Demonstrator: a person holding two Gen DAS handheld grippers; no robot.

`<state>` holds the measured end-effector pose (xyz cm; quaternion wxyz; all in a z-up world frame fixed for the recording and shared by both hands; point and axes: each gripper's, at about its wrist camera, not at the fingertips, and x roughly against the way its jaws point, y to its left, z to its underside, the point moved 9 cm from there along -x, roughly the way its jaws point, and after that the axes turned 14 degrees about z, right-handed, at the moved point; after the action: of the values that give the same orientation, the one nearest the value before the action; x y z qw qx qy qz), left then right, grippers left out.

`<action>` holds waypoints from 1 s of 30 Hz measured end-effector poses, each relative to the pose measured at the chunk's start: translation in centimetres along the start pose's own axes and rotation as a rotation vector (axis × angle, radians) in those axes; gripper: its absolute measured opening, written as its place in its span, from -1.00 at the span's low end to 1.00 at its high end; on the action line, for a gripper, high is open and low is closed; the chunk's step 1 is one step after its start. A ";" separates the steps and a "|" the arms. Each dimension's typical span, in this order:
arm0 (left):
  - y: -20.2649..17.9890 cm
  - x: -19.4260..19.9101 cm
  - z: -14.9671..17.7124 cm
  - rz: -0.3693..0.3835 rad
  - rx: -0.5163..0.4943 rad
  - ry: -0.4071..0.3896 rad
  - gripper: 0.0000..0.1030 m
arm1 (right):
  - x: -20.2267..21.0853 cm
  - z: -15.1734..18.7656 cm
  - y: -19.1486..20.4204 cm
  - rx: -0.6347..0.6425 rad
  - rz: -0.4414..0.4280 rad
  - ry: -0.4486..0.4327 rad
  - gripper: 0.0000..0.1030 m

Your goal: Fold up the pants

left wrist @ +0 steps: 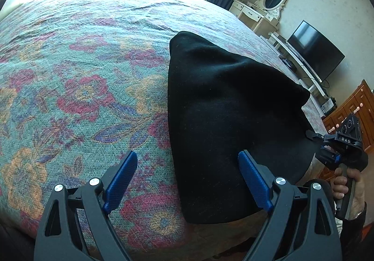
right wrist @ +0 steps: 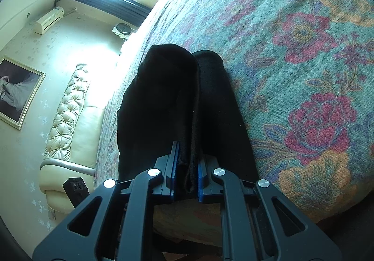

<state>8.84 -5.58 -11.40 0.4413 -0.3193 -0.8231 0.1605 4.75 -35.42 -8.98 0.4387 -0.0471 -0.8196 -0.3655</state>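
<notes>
Black pants (left wrist: 222,120) lie folded on the floral bedspread (left wrist: 81,74), near the bed's front right edge. My left gripper (left wrist: 187,179) stands open just above them, its right blue pad (left wrist: 253,181) over the cloth and its left pad (left wrist: 121,181) over bare bedspread, nothing between them. In the right wrist view the pants (right wrist: 182,97) stretch away along the bed, and my right gripper (right wrist: 187,167) is shut on a bunched edge of them. That right gripper (left wrist: 313,135) also shows at the pants' right edge in the left wrist view, held by a hand (left wrist: 350,188).
The bedspread (right wrist: 303,50) covers a wide bed. A dressing table with mirror (left wrist: 268,6), a TV (left wrist: 315,50) and a wooden cabinet (left wrist: 355,109) line the right wall. A tufted cream headboard (right wrist: 67,109) and a framed picture (right wrist: 18,92) stand beyond the bed.
</notes>
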 end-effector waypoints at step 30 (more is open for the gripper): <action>1.3 1.2 1.6 0.193 0.313 -0.045 0.71 | -0.9 2.3 -2.0 -0.193 -0.099 0.031 0.61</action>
<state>7.51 -3.83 -12.27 0.4496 -0.3204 -0.7633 0.3355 2.95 -35.21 -11.54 0.4260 -0.0429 -0.7752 -0.4645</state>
